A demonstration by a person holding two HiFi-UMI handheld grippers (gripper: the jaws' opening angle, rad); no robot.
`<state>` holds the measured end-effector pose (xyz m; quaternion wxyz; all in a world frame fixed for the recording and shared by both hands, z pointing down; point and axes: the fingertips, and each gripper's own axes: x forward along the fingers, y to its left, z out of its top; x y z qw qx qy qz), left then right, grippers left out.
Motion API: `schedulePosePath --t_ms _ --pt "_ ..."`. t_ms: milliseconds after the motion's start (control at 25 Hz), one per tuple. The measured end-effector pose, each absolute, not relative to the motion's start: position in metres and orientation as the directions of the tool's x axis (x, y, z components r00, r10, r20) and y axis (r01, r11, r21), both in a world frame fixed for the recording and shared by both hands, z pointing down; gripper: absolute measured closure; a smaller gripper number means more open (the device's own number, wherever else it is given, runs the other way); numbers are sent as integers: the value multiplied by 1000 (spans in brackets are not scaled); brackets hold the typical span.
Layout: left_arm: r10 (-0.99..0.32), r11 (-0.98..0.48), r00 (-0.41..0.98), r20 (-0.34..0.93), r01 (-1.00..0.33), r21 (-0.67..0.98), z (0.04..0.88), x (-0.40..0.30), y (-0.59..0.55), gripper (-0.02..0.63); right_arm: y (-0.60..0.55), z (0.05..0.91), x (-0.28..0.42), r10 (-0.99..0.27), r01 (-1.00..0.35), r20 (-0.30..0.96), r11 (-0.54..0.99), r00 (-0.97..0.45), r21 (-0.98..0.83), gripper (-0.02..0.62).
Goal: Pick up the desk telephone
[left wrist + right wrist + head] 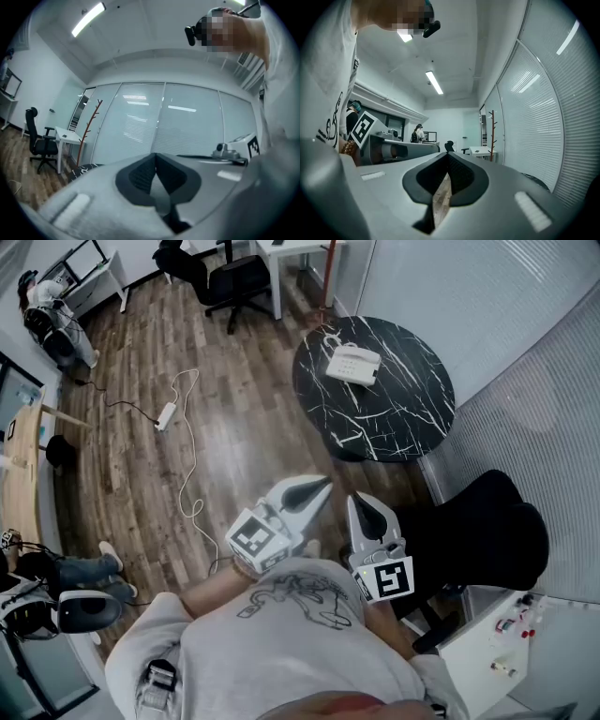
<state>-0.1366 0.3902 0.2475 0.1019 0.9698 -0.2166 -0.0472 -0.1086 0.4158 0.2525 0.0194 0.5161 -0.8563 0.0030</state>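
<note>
A white desk telephone (352,364) with a coiled cord lies on a round black marble table (394,418) at the upper middle of the head view. Both grippers are held close to the person's chest, well short of the table. My left gripper (323,486) is shut and empty, its jaws pointing toward the table. My right gripper (360,502) beside it is shut too, holding nothing. In the left gripper view the left gripper (155,157) has its pads together; an edge of the marble table (84,169) shows low left. In the right gripper view the right gripper (448,157) is likewise closed.
A black armchair (478,526) stands to the right of the grippers, below the table. A power strip (166,415) and white cable trail across the wood floor. A black office chair (230,279) and white desk (281,254) stand at the back. Glass walls with blinds run along the right.
</note>
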Motion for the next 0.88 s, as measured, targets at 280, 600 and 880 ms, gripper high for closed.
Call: schedulePosePath --t_ms 280,600,880 --pt "-430 -885 902 -43 -412 218 250 -109 392 609 417 252 -84 -880 -880 18 475 -475 5 589" --pt "-471 -858 882 -21 -453 241 267 -89 394 609 422 267 -53 -874 -875 36 485 -485 -16 589" --pt "-505 -835 863 -6 -487 255 282 -82 385 609 410 279 -40 -863 -864 46 503 -503 -25 589"
